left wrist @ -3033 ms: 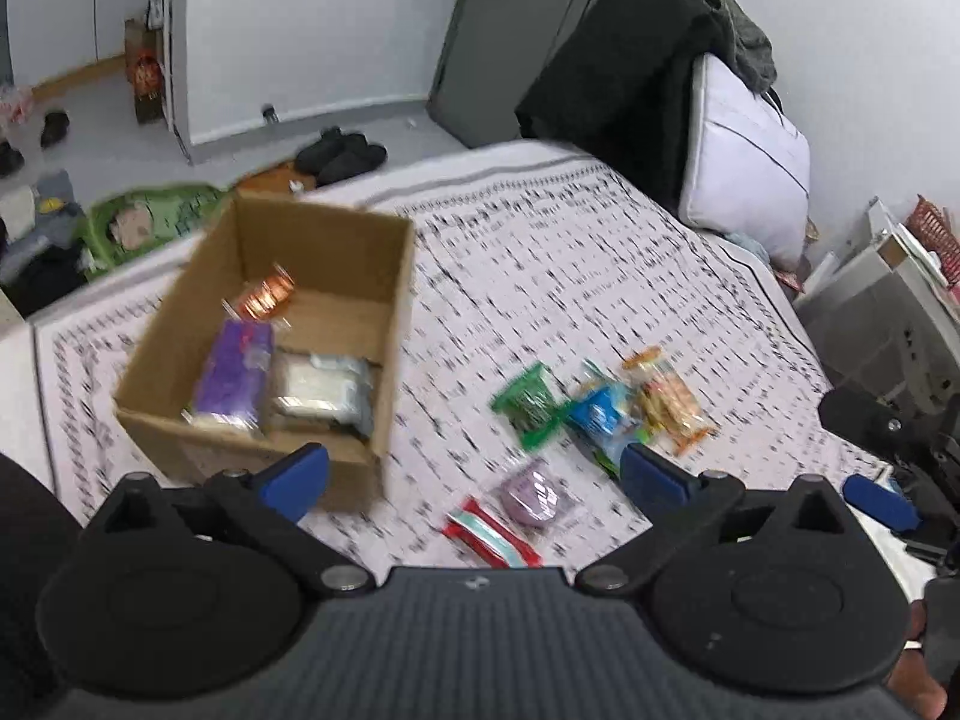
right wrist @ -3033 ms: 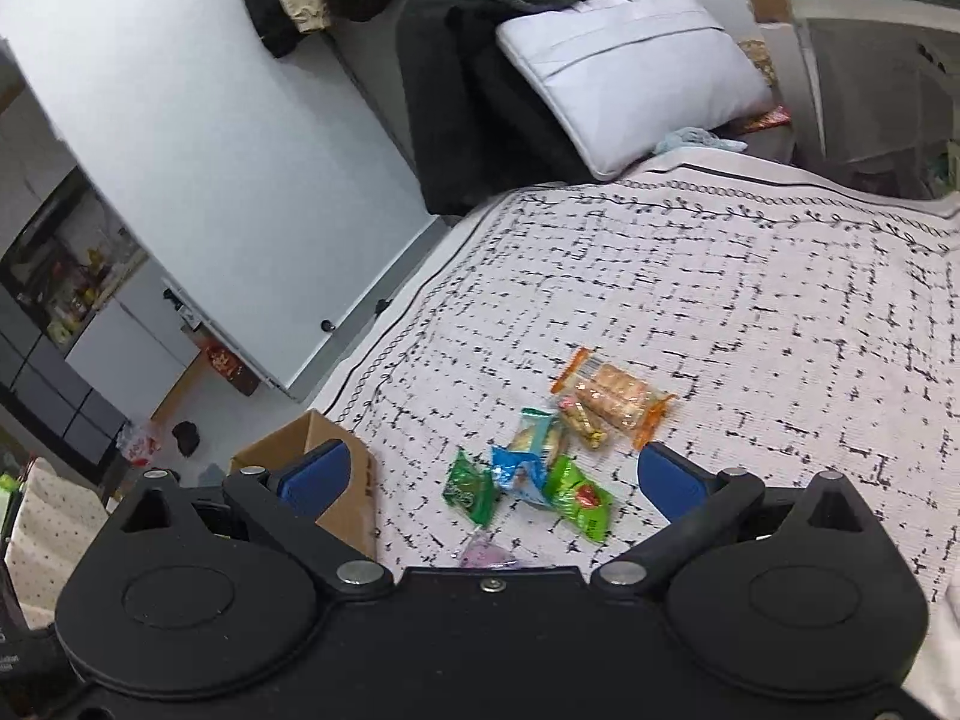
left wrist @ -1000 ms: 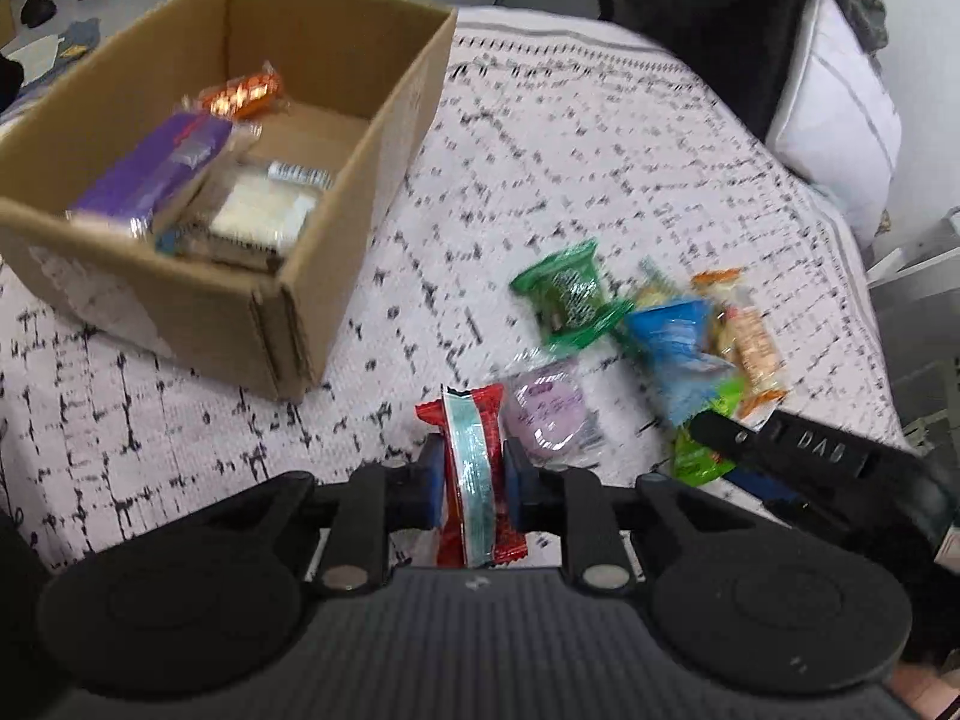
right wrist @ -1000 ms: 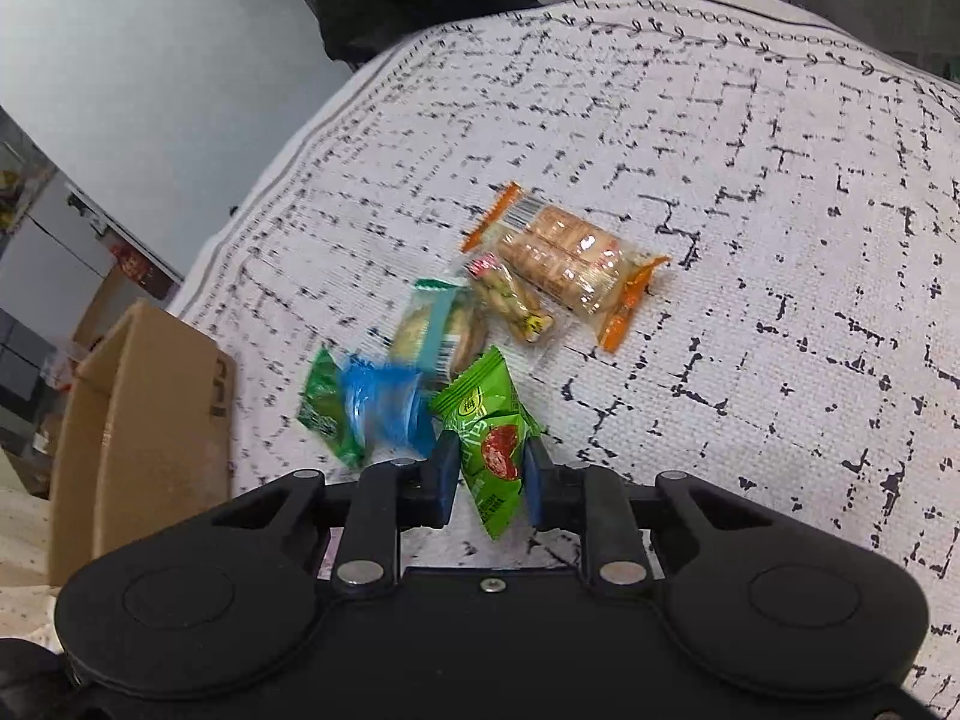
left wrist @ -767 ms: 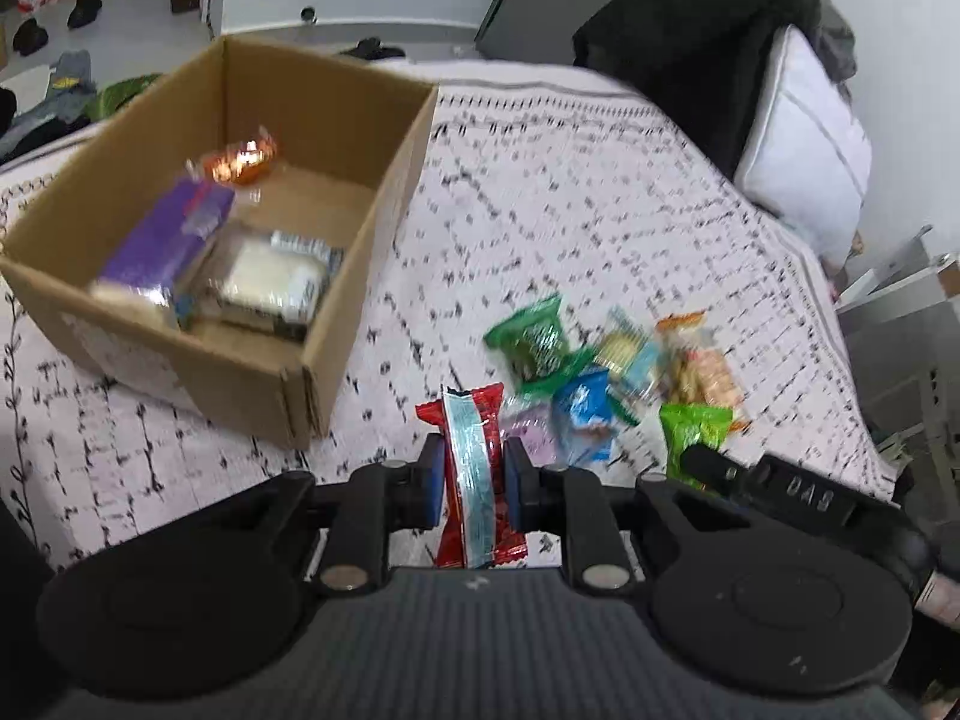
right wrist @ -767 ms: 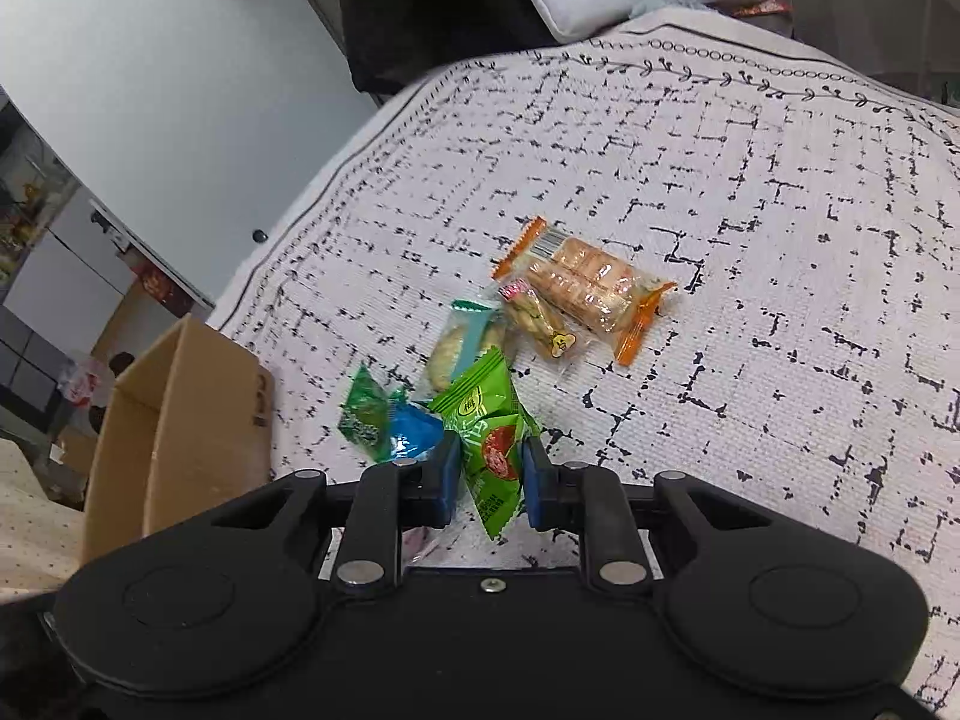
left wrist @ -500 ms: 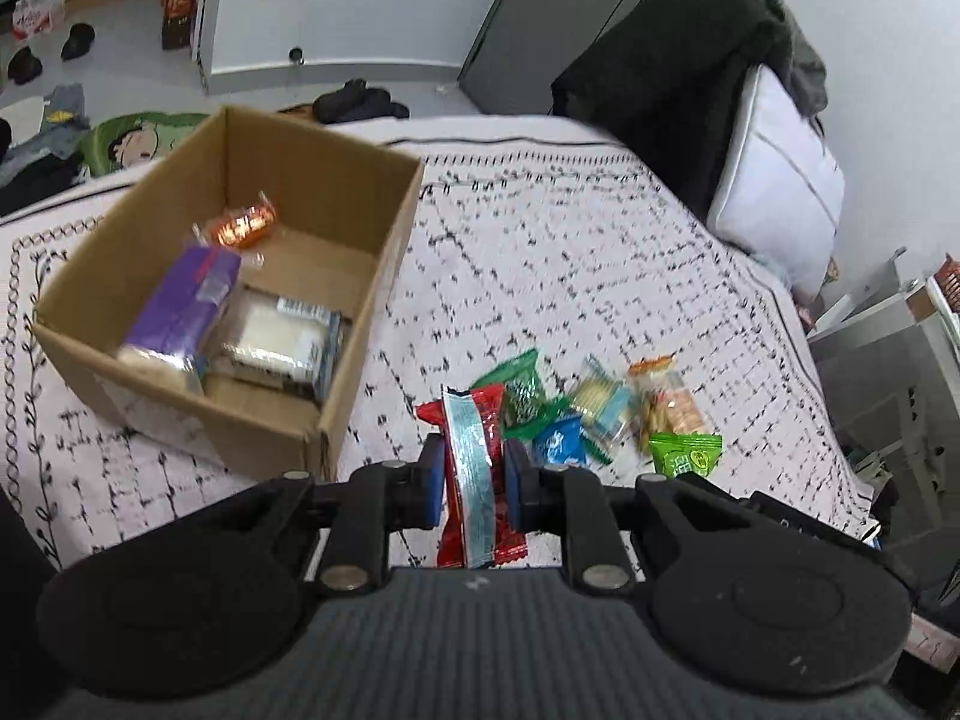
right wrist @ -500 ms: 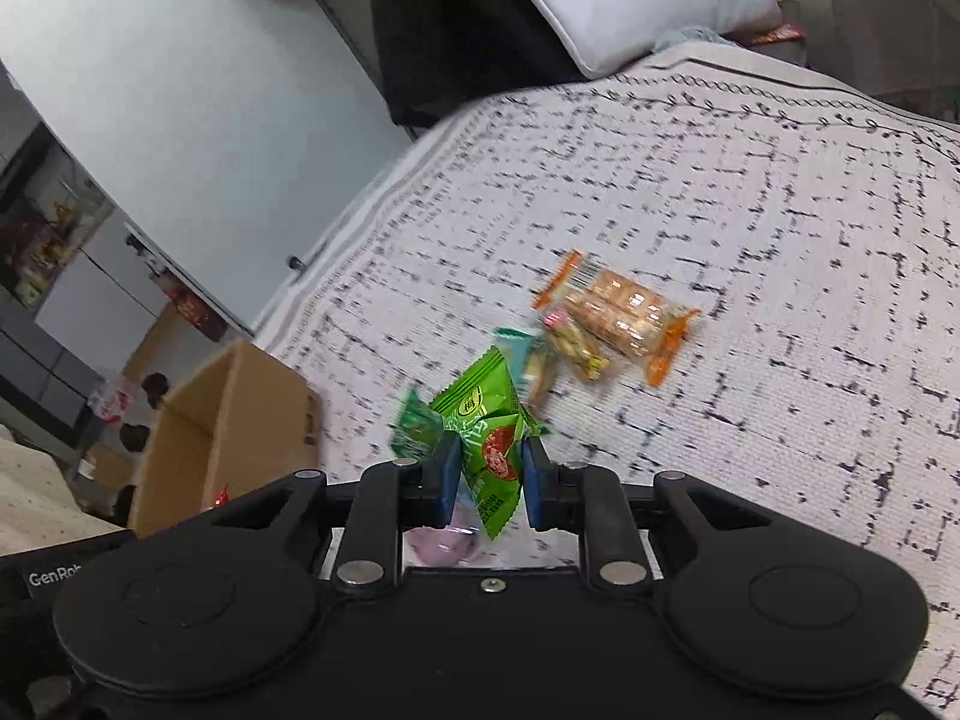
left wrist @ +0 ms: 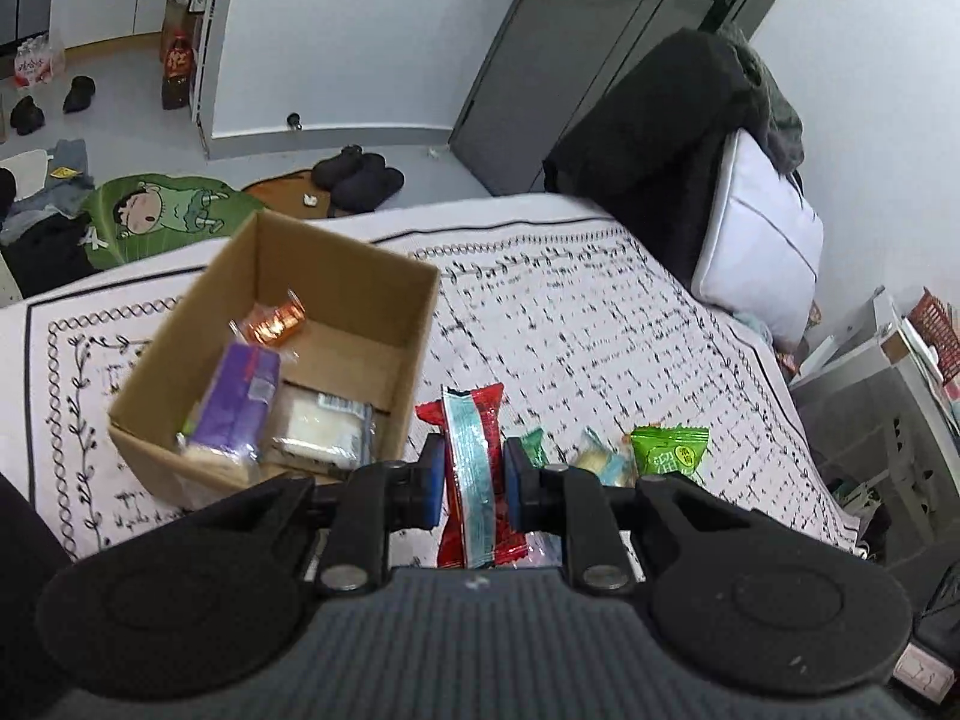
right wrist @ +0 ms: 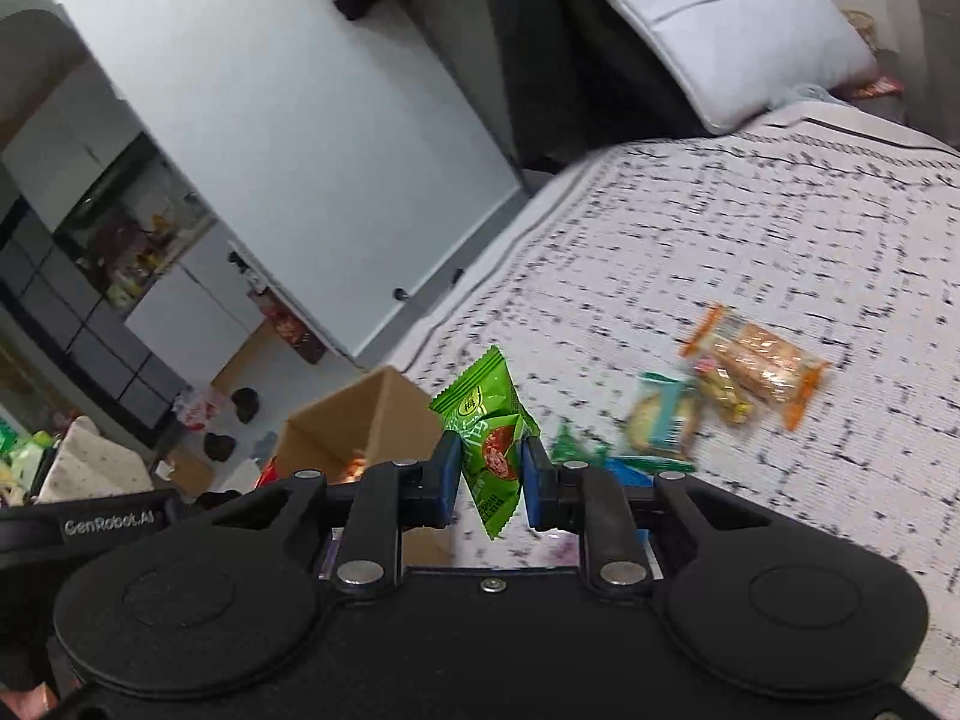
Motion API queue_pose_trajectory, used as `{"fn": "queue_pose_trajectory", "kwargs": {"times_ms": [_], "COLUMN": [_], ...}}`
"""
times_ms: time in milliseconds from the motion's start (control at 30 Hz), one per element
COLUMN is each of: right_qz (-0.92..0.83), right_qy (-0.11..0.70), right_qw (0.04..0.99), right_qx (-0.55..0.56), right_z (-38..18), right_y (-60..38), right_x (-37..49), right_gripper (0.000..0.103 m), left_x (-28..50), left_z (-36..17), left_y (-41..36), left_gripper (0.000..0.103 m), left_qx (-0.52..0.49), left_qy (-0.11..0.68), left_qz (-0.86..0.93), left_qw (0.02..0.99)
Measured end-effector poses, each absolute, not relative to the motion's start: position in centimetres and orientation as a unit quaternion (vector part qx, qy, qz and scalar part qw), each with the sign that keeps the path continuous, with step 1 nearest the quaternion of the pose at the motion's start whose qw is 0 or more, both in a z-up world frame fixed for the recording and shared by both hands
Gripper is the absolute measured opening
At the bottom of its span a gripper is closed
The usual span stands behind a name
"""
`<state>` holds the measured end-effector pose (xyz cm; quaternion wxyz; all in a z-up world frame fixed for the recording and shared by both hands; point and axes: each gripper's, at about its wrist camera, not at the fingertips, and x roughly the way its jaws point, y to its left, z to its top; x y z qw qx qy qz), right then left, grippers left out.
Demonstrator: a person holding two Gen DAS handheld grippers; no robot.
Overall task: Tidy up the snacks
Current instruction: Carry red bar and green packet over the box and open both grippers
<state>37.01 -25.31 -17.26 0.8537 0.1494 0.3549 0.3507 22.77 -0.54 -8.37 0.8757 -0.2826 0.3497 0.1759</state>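
While a white bedspread [left wrist: 600, 324] patterned with black marks fills most of both views, a grey pillow [left wrist: 759, 240] leans upright at its far end against dark clothing [left wrist: 660, 114]. Near the bed's left side sits an open cardboard box [left wrist: 384, 300], its flaps up and its floor partly covered. Inside it lie a purple packet [left wrist: 240, 402] along the near left wall, a pale clear-wrapped packet [left wrist: 321, 429] just beside it to the right, and an orange foil snack [left wrist: 273, 321] towards the back. The right wrist view shows the same box [right wrist: 366, 414] from its outer corner.

Both tools hang above the bed. The left gripper [left wrist: 471, 474] is clenched on a red packet with a pale blue stripe [left wrist: 471, 468], held upright between the blue pads [left wrist: 432, 489] just right of the box's near corner. The right gripper [right wrist: 491, 474] grasps a green packet [right wrist: 486, 438] by its middle, tilted, with its top corner pointing up and left; that green packet [left wrist: 669, 450] also shows from the left wrist.

Loose on the bedspread, well right of the box, lie an orange-ended biscuit pack [right wrist: 762, 363], a teal-edged wrapped cake [right wrist: 657, 423] touching it, a small yellow-and-red sweet [right wrist: 723, 399] between them, and a darker green packet [right wrist: 570, 450], partly hidden behind the right gripper's fingers.
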Motion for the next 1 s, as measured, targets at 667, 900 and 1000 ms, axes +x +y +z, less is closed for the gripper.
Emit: {"fn": "queue_pose_trajectory", "kwargs": {"times_ms": [667, 900, 1000], "right_qz": [0.382, 0.393, 0.395], "right_qy": [0.327, 0.317, 0.322], "right_qw": [0.850, 0.850, 0.848], "right_qx": [0.158, 0.151, 0.146], "right_z": [-17.3, -17.5, -17.8], "right_y": [-18.8, -16.8, -15.8], "right_x": [33.4, 33.1, 33.2], "right_gripper": [0.021, 0.021, 0.021], "left_x": [20.1, 20.1, 20.3], "left_z": [-7.9, -8.6, -9.0], "left_y": [8.2, 11.4, 12.4], "left_gripper": [0.019, 0.019, 0.019], "left_qx": [-0.322, -0.334, -0.337], "left_qy": [0.323, 0.323, 0.326], "left_qz": [0.191, 0.173, 0.165], "left_qw": [0.869, 0.868, 0.867]}}
